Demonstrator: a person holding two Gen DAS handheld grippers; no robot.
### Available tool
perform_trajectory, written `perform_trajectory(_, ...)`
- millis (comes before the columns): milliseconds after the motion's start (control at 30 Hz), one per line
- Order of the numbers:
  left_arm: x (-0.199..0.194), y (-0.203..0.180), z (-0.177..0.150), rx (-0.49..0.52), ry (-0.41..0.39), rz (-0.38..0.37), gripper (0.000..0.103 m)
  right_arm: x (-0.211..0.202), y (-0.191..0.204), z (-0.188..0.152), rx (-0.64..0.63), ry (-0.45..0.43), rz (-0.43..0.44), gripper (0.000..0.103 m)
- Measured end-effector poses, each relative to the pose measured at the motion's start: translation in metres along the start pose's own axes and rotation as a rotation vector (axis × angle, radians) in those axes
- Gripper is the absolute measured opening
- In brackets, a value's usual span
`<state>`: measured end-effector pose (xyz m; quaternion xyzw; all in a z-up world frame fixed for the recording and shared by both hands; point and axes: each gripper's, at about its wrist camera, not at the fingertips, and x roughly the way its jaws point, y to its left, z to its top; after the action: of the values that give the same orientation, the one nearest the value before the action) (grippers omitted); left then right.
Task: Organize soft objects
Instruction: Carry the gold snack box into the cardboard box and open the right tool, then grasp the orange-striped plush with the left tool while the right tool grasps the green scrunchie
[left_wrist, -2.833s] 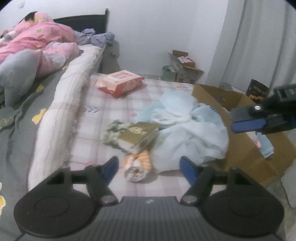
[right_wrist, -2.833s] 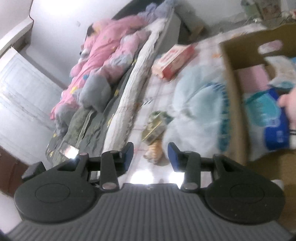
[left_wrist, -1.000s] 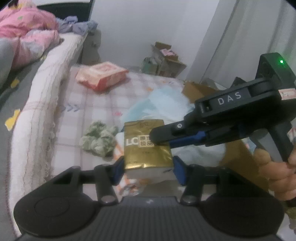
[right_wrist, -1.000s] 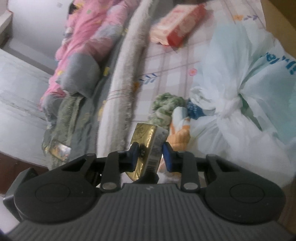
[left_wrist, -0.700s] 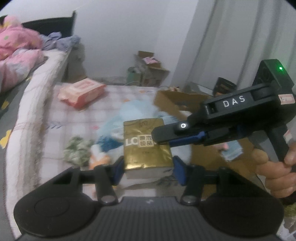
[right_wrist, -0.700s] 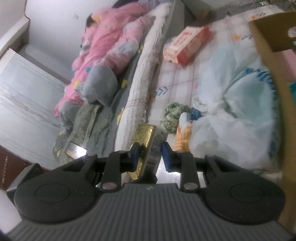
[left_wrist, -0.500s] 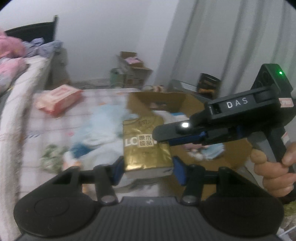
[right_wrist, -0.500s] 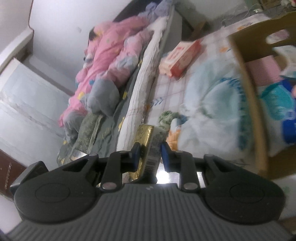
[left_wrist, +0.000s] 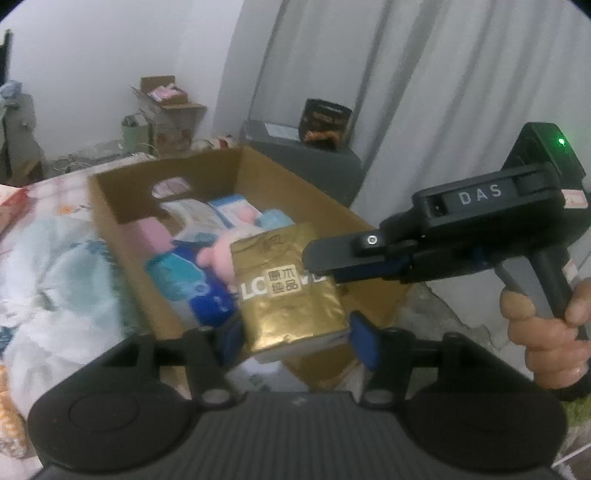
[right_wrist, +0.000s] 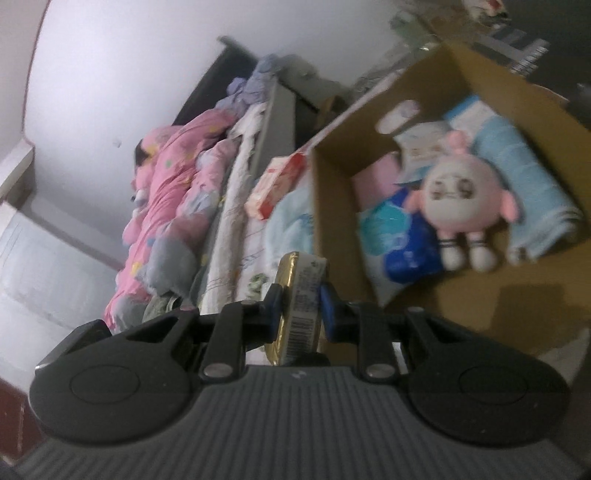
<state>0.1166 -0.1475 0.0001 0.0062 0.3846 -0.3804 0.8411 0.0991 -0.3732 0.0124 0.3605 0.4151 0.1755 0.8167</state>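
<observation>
Both claws have swung over from the mat to the cardboard box (left_wrist: 317, 195) since the earlier frames; box interior now fills both views, where before the checked mat and white bag did. Gold tissue pack (left_wrist: 291, 291) is off the mat, held in the air over the box's near edge. Right claw (right_wrist: 299, 306) is clamped on the pack's two broad faces, barcode end toward its camera, blue fingers (right_wrist: 273, 308) pressed against it. Left claw (left_wrist: 295, 336) has the pack between its blue pads; fingers are close to the pack's sides, contact there cannot be told. In the left wrist view the right tool comes in from the right, roughly level, black finger across the pack's upper right corner, green light on its body, hand (left_wrist: 543, 332) wrapped around the grip. Inside the box: pink plush doll (right_wrist: 461, 195) on its back, blue towel (right_wrist: 524, 184) just beside it, blue-white pack (right_wrist: 399, 236) on the doll's other side. White plastic bag (left_wrist: 44, 273) lies outside the box wall on the mat. Pink quilt (right_wrist: 173, 184) on the bed (right_wrist: 236, 206) beyond.
</observation>
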Motion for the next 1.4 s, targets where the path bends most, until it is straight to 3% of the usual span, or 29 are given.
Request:
perform_trajectory(233,0.010,0.007,-0.004,-0.022,0.017,0.018,0.062,0.005,-0.036,0.012,0.006,0.045,-0.089,0.021)
perform_trajectory(567,-0.026,0.045,-0.009,-0.100,-0.037,0.093,0.063,0.051,-0.053,0.036,-0.170,0.276,-0.288,0.016)
perform_trajectory(700,-0.042,0.061,-0.018,-0.141,-0.058,0.122,0.063,0.069,-0.055,0.043,-0.206,0.303,-0.374,0.017)
perform_trajectory(1000,-0.081,0.100,-0.044,-0.211,-0.079,0.265,0.071,0.074,-0.030,0.038,-0.171,0.256,-0.324,0.020)
perform_trajectory(1200,-0.111,0.129,-0.070,-0.256,-0.077,0.384,0.076,0.080,0.032,0.022,-0.230,0.212,-0.203,0.032)
perform_trajectory(1300,-0.132,0.148,-0.084,-0.284,-0.096,0.438,0.079,0.095,0.067,0.013,-0.259,0.222,-0.125,0.042)
perform_trajectory(1400,-0.145,0.165,-0.094,-0.295,-0.100,0.489,0.080,0.124,0.105,0.004,-0.306,0.259,-0.068,0.045)
